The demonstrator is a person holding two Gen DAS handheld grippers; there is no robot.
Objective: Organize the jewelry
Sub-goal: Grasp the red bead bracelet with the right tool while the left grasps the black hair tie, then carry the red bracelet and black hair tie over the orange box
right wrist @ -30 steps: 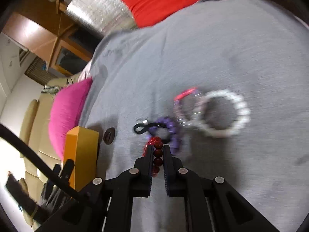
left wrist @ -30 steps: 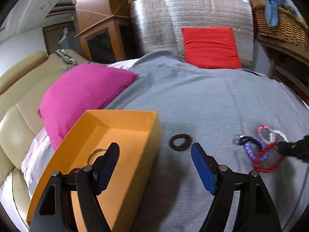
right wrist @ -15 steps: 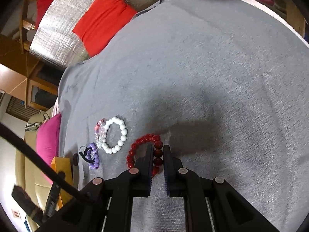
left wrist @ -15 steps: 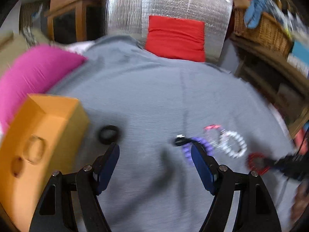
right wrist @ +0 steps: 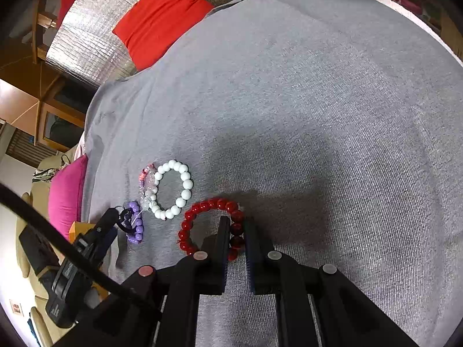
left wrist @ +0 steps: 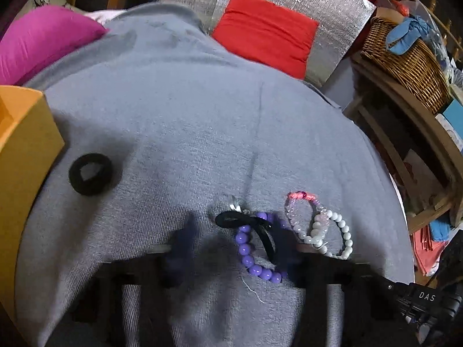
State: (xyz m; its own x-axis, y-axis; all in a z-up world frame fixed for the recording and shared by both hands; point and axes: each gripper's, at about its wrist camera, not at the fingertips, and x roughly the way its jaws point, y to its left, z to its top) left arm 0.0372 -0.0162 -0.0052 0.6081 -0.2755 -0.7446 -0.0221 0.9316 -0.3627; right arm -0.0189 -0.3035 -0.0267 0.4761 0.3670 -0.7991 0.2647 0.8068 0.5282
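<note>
My right gripper [right wrist: 236,231] is shut on the red bead bracelet [right wrist: 208,206], which rests on the grey cloth [right wrist: 318,101]. To its left lie a white bead bracelet [right wrist: 173,190], a pink-and-clear bracelet [left wrist: 301,211] and a purple bead bracelet [left wrist: 249,256] with a black cord [left wrist: 260,228] across it. My left gripper [left wrist: 234,245] is blurred low over the purple bracelet, its jaws closing with the bracelet and cord between them; the left finger still stands apart from the beads. A black hair tie [left wrist: 90,177] lies beside the orange box [left wrist: 20,159].
A pink cushion [left wrist: 43,37] and a red cushion [left wrist: 266,40] lie at the cloth's far side, against a silver foil panel [left wrist: 332,5]. A wicker basket [left wrist: 405,60] sits on a wooden shelf to the right. Bare grey cloth spreads right of the red bracelet.
My left gripper swung from over the orange box to the purple bracelet, dipped, and its jaws narrowed. My right gripper pulled the red bracelet out of the pile, away from the other bracelets.
</note>
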